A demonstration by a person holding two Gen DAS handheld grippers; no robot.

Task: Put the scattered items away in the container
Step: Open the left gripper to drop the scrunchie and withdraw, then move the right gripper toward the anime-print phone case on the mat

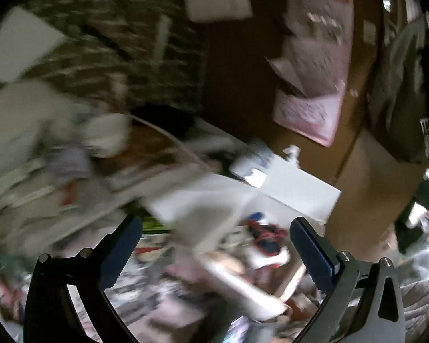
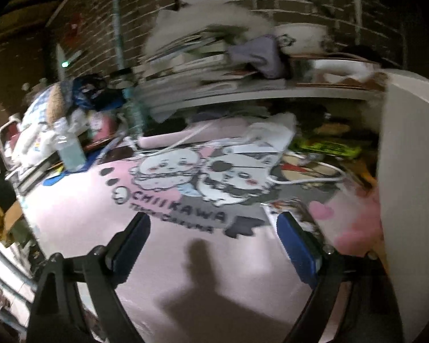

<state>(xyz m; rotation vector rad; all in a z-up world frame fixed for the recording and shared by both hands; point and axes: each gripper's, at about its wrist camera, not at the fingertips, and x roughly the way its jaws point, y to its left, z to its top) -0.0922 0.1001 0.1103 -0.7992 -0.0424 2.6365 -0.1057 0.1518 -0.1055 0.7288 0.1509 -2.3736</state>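
The white container [image 1: 274, 191] sits below a brown wall, its flat panels tilted, with a heap of scattered items [image 1: 260, 243] just beside and below it; the blur makes it hard to tell whether anything lies inside. In the right view a white wall of what may be the same container [image 2: 409, 157] stands at the right edge. The left gripper [image 1: 214, 245] hangs over the heap with its jaws spread apart, holding nothing. The right gripper [image 2: 214, 245], jaws also apart and empty, hovers above a pink cartoon-printed mat [image 2: 100, 214]. A clear bottle [image 2: 68, 148] stands at the mat's left edge, and a white cable [image 2: 300, 178] trails across its far side.
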